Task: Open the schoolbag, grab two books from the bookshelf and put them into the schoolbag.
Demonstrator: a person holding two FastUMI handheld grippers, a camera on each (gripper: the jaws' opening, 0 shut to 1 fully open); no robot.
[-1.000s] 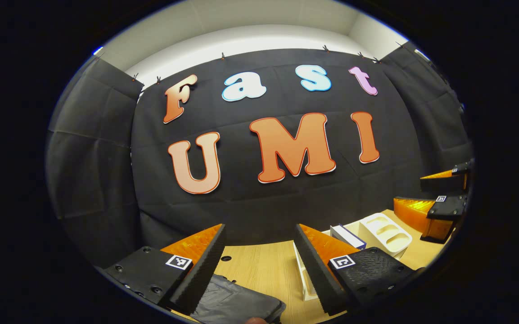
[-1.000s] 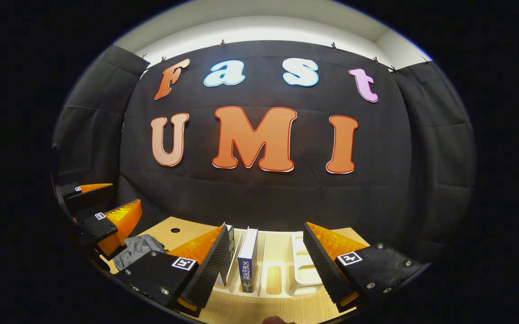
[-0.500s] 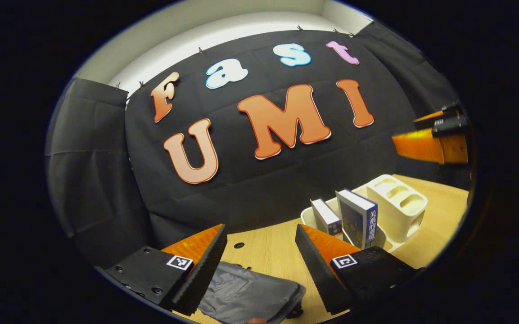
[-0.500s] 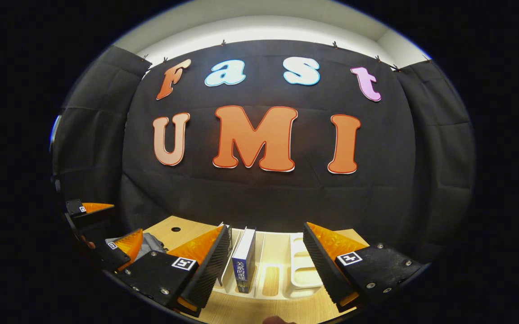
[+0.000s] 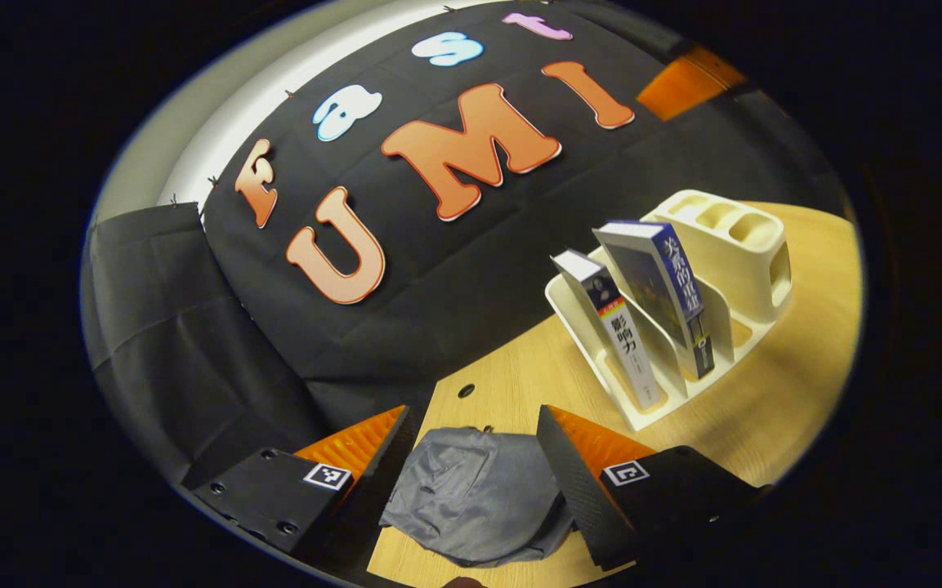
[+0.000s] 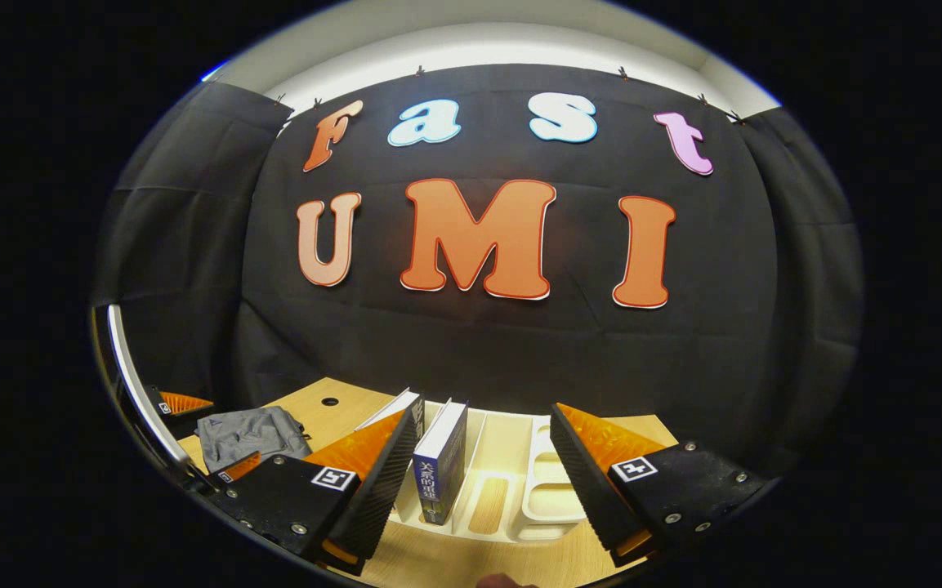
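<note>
left gripper view looks down at a slant on a light wooden desk (image 5: 773, 408) in front of a black cloth wall. the left tool (image 5: 475, 482) sits low in this view with its two fingers spread wide apart and nothing between them pressed or held. just beyond its tips a grey schoolbag (image 5: 479, 494) lies flat and crumpled on the desk, near the desk's near edge, and it appears zipped shut, though the zip is too small to make out. farther off to the right stands a cream plastic bookshelf (image 5: 732, 245) with upright dividers. two books lean in its slots: a thinner white-spined book (image 5: 622, 335) in the slot nearest the schoolbag, and a blue book (image 5: 667, 286) in the next slot. right gripper view faces the bookshelf (image 6: 548, 490) head on, close up. the right tool (image 6: 479, 482) is also spread wide and holds nothing; the blue book (image 6: 438, 465) stands between its fingers, touching neither as far as can be seen. the schoolbag (image 6: 250, 434) lies off to the left, well apart from the bookshelf.
</note>
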